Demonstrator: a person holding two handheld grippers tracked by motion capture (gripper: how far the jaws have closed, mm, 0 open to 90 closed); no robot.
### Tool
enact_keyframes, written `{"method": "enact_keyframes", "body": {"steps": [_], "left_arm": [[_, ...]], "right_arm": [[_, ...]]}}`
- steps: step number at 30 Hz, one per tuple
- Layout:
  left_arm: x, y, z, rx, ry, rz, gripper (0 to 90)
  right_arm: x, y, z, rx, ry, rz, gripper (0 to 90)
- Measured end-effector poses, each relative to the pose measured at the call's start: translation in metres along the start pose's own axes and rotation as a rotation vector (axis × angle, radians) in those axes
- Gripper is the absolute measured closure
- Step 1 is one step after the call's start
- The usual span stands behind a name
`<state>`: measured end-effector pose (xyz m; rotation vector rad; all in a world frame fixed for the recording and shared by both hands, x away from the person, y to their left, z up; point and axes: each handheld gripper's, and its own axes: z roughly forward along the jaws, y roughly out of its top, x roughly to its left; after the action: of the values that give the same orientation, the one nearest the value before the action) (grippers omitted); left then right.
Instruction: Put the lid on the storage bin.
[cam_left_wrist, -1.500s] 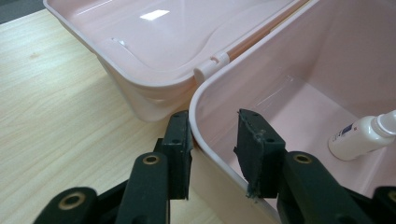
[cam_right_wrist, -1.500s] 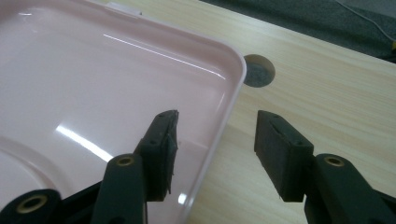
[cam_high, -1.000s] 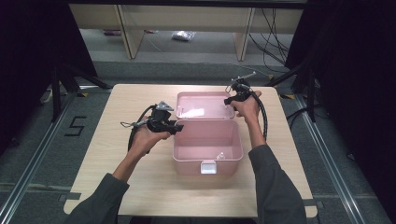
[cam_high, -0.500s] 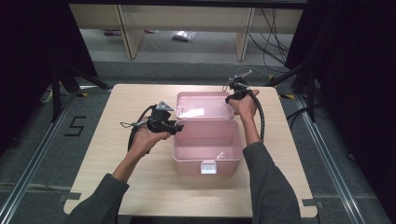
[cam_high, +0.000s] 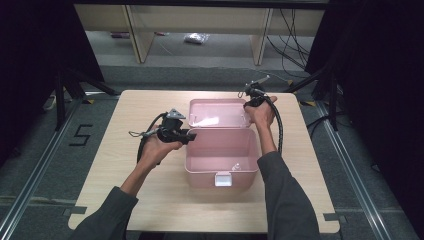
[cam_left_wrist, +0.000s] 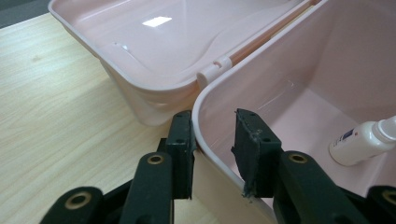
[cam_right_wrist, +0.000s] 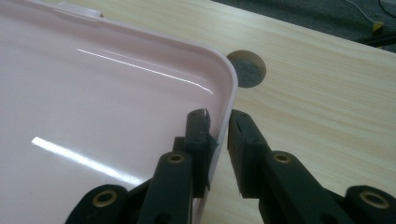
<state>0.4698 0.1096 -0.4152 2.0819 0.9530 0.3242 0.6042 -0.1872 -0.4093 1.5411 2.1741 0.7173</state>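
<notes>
Resting near the centre of the wooden table (cam_high: 125, 170), the pink box (cam_high: 221, 170) stands with its lid (cam_high: 218, 113) swung fully back, so that the lid lies behind the box, joined at the hinge (cam_left_wrist: 215, 72). A white latch sits on the near wall. Inside the box, a small white bottle (cam_left_wrist: 362, 141) lies on its side on the floor, toward the right.

The left gripper (cam_high: 186, 136) meets the box at its left rim, near the rear corner. In the left gripper view, its jaws straddle the rim: the outer jaw touches the wall, while the inner jaw stands clear of it, so the jaws are parted and not clamped.

The right gripper (cam_high: 248, 99) is farther back, at the right edge of the lid. In the right gripper view, its jaws straddle the lid's rim near a rounded corner, one inside and one outside, with a gap showing on the outer side; the jaws are apart. A round grommet (cam_right_wrist: 247, 68) is set in the table just beyond that corner.
</notes>
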Motion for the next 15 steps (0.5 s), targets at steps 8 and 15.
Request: {"method": "enact_keyframes", "body": {"steps": [8,15], "left_arm": [[0.0,0.0,0.0,-0.004,0.002,0.0,68.5],[0.0,-0.001,0.001,-0.019,0.0,-0.007,69.6]], "right_arm": [[0.005,0.0,-0.009,-0.046,-0.021,0.008,81.2],[0.005,-0.003,-0.018,-0.082,-0.034,0.02,81.7]]}}
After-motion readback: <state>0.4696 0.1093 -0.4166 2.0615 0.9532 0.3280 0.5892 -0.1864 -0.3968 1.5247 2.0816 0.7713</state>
